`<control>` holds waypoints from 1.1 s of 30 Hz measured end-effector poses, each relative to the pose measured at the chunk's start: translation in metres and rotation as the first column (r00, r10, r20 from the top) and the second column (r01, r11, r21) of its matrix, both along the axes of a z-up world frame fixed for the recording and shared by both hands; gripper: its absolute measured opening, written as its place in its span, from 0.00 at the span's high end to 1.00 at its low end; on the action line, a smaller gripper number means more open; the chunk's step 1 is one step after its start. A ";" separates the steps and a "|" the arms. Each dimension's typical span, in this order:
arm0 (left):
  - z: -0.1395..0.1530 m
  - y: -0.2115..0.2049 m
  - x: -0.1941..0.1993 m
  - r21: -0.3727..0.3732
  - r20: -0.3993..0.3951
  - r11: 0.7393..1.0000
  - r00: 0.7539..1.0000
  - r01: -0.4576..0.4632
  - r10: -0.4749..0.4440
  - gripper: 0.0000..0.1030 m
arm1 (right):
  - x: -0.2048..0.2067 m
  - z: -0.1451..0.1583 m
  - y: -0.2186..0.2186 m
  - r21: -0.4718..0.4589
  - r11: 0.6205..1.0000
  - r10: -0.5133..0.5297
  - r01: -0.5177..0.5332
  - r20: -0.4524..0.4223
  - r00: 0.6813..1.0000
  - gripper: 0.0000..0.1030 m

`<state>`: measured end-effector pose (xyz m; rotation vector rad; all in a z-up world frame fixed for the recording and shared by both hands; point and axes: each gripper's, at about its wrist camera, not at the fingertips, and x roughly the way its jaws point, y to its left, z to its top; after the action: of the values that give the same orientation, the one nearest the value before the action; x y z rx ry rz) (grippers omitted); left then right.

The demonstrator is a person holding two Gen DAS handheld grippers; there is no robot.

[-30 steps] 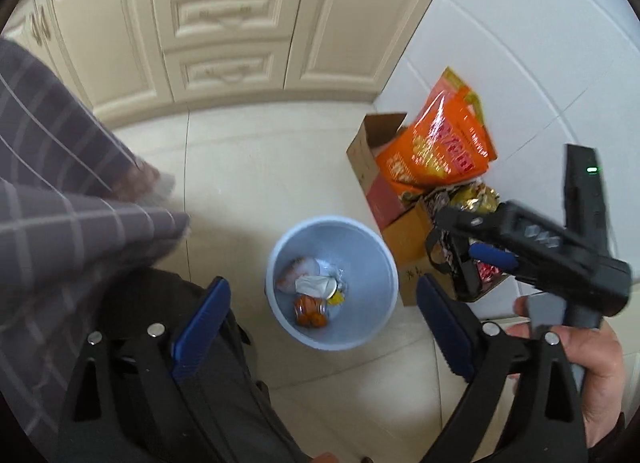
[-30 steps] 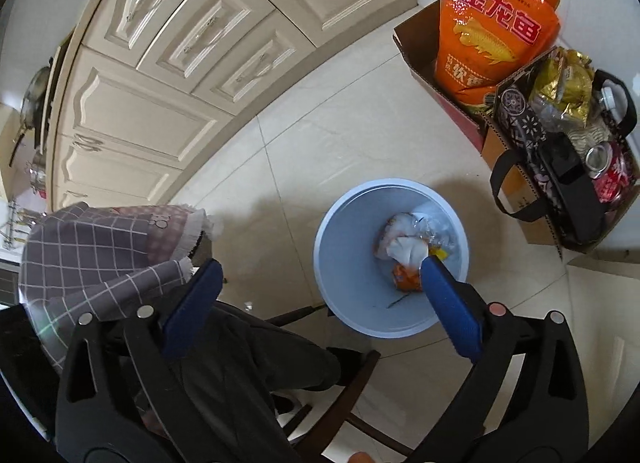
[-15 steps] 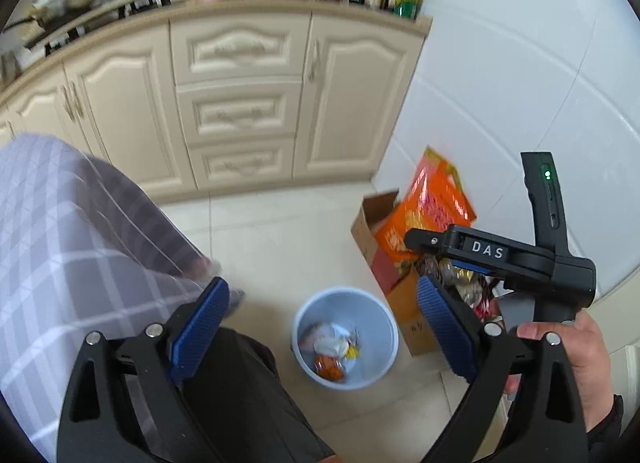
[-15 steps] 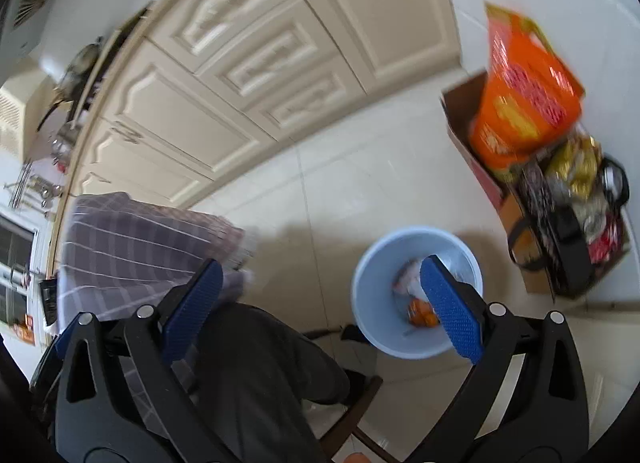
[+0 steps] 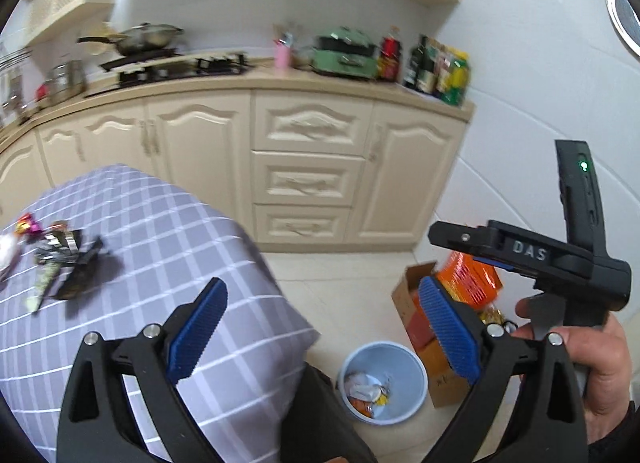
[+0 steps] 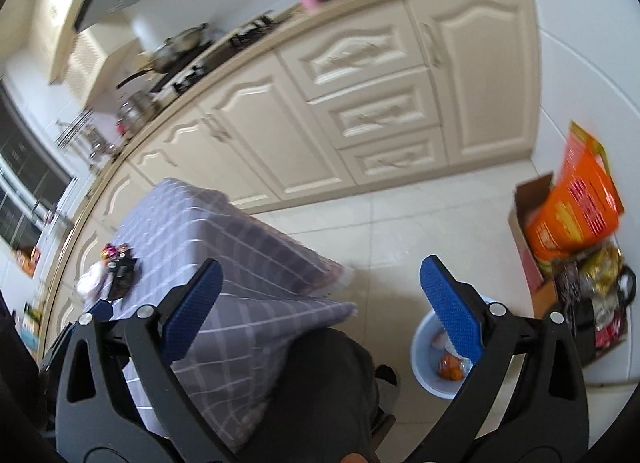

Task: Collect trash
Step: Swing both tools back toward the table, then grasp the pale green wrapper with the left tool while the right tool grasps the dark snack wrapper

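A light blue trash bin [image 5: 404, 359] stands on the tiled floor and holds wrappers and orange scraps; it also shows in the right wrist view [image 6: 424, 343]. Several wrappers [image 5: 60, 259] lie on the checked tablecloth at the left, also seen in the right wrist view [image 6: 116, 267]. My left gripper [image 5: 320, 327] is open and empty, held above the table edge. My right gripper [image 6: 320, 303] is open and empty; its black body [image 5: 568, 259] shows in the left wrist view, held in a hand at the right.
The table with the grey checked cloth [image 5: 152, 255] fills the left. Cream kitchen cabinets [image 5: 308, 167] line the back. A cardboard box with an orange bag [image 6: 572, 211] and other bags stand against the white wall by the bin.
Both grippers have lifted and tilted up from the bin toward the table and counter. The table top with the wrappers has come into view. Both stay open and empty.
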<state>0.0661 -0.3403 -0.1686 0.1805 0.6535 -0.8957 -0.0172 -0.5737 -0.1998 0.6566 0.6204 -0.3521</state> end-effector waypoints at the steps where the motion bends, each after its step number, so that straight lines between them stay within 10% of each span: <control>1: 0.005 0.010 0.004 -0.012 0.006 1.000 1.000 -0.021 0.021 0.08 | 0.004 0.004 0.006 -0.011 1.000 0.013 -0.013 0.005 1.000 0.06; 18: 0.051 0.158 0.062 -0.068 0.148 0.938 0.926 -0.340 0.347 0.08 | 0.101 0.074 0.146 -0.172 0.942 0.303 -0.287 0.071 0.950 0.06; 33: 0.005 0.223 0.132 0.060 0.138 0.869 0.866 -0.491 0.480 0.08 | 0.174 0.051 0.215 -0.164 0.901 0.408 -0.402 0.003 0.913 0.06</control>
<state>0.1977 -0.1172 -0.1640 0.1410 0.5924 -0.3623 0.1568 -0.3589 -0.1491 0.3650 0.6688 0.0012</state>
